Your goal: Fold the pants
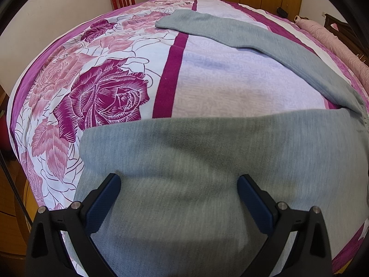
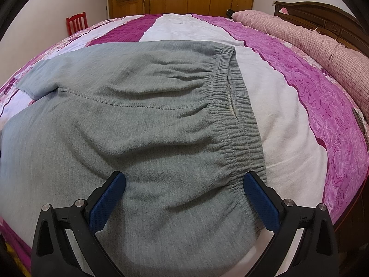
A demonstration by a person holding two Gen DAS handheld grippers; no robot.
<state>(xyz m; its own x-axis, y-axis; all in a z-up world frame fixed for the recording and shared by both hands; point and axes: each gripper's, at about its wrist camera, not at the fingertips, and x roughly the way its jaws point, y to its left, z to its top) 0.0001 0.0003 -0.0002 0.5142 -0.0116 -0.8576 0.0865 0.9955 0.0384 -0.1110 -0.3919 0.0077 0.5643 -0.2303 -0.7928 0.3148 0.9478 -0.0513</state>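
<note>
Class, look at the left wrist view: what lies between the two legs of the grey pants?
Between the near leg and the far leg of the grey pants lies only bare bedspread, as the left wrist view shows.

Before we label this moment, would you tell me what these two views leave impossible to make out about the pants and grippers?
- Left wrist view: the near leg of the grey pants is motion-blurred, and its lower part is cut off by the frame edge and the open left gripper.
- Right wrist view: the near waistband corner runs behind a finger of the open right gripper.
- Either view: whether the fingertips touch the cloth.
</note>
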